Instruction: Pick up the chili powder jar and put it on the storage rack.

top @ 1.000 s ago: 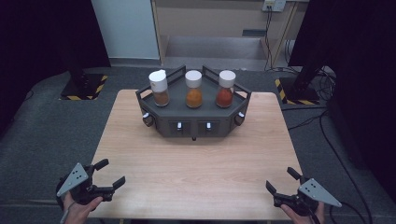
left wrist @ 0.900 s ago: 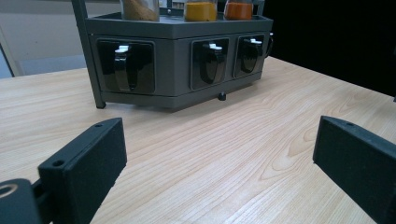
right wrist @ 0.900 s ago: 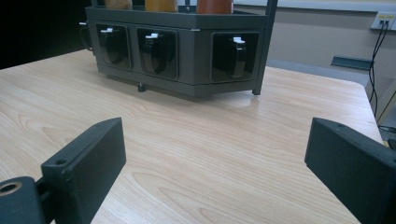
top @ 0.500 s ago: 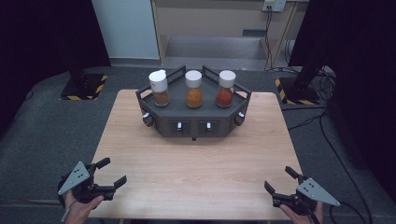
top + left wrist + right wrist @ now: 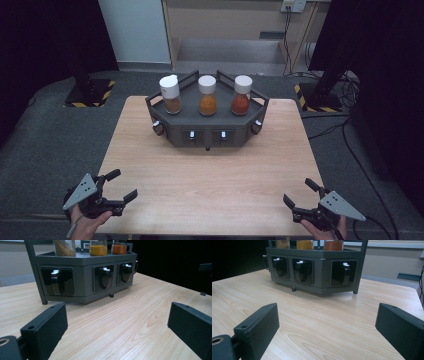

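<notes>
High view: one light wooden desk (image 5: 210,175). One dark grey hexagonal rack (image 5: 207,127) stands at the far middle of the desk. On its top stand three clear spice jars with white caps: a brown-filled jar (image 5: 170,94) at the left, an orange-filled jar (image 5: 207,95) in the middle, a red-filled jar (image 5: 241,95) at the right. Four small white-tipped knobs show along the rack's near faces. Two grippers: the left gripper (image 5: 119,186) at the near left corner, the right gripper (image 5: 299,195) at the near right corner, each in a hand, each well apart from the rack, jaws spread wide with nothing between them.

Left gripper view: two black jaws wide apart over bare desk, holding and touching nothing. The rack (image 5: 85,277) lies far ahead, three dark recessed handles on its faces, the bases of three jars above.

Right gripper view: two black jaws equally wide, empty, clear of the desk (image 5: 317,322). The rack (image 5: 314,271) is far ahead, three recessed handles counted.
</notes>
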Available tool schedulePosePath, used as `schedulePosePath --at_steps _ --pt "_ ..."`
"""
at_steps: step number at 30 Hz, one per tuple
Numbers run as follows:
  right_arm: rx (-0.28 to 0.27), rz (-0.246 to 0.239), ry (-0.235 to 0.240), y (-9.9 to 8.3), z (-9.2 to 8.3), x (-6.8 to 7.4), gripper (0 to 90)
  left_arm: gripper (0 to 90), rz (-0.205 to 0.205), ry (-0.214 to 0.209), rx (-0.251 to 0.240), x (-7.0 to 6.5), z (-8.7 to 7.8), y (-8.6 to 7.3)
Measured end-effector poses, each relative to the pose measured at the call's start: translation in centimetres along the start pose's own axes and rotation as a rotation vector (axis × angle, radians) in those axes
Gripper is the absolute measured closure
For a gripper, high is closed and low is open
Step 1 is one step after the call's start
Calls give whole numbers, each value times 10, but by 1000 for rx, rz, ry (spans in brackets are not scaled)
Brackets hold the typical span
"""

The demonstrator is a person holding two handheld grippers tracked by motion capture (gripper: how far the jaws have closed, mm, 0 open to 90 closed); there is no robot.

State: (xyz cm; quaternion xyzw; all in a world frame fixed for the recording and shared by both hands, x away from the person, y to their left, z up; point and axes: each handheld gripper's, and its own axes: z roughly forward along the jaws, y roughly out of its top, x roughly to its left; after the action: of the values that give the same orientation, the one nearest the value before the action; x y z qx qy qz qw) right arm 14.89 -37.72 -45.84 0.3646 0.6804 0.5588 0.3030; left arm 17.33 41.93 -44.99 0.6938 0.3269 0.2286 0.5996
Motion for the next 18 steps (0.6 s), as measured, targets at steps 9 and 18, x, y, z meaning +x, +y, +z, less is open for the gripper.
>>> schedulePosePath --at_steps 9,18 --pt "0 11 17 -1 1 -3 41 16 8 -21 -6 -1 2 0" --pt "-5 26 10 -2 0 -3 32 15 -1 -28 -20 1 2 -2"
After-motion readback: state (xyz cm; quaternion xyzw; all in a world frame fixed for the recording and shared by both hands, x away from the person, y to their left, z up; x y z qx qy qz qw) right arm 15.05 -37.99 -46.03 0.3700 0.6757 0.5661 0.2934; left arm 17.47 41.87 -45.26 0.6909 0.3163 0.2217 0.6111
